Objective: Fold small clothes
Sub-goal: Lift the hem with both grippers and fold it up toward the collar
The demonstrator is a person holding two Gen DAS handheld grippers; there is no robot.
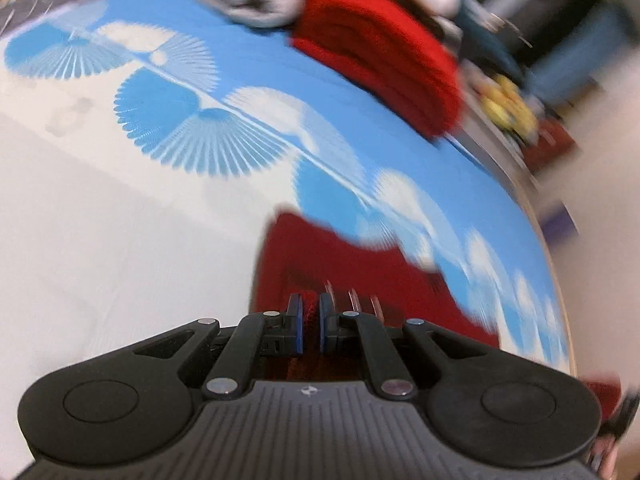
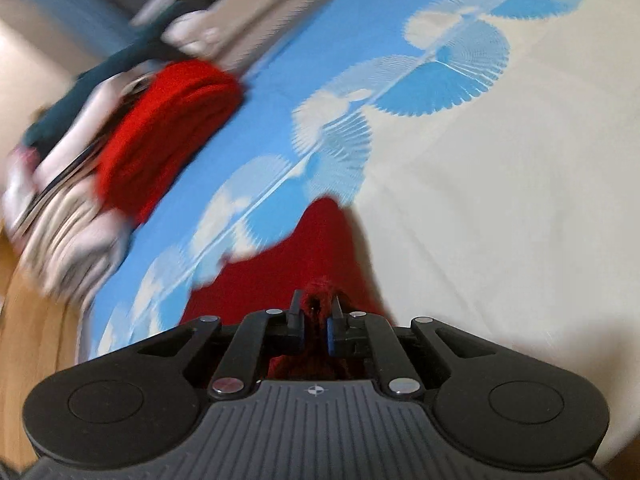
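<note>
The left gripper (image 1: 310, 320) is clenched on a fold of the dark red garment (image 1: 340, 264), which hangs from it over the blue-and-white patterned cloth (image 1: 200, 140) on the counter (image 2: 36, 300). The right gripper (image 2: 316, 320) likewise pinches a bunched edge of that red garment. A folded red cloth (image 1: 380, 60) lies farther off by a blurred pile of clothes (image 2: 68, 208).

A: The red garment (image 1: 360, 280) looks like fuzzy, matt knit cloth. The folded red piece (image 1: 384, 60) looks the same.

B: The sheet (image 2: 500, 200) is smooth printed cloth; each claw (image 2: 316, 316) is matt black plastic with shiny metal pins.
</note>
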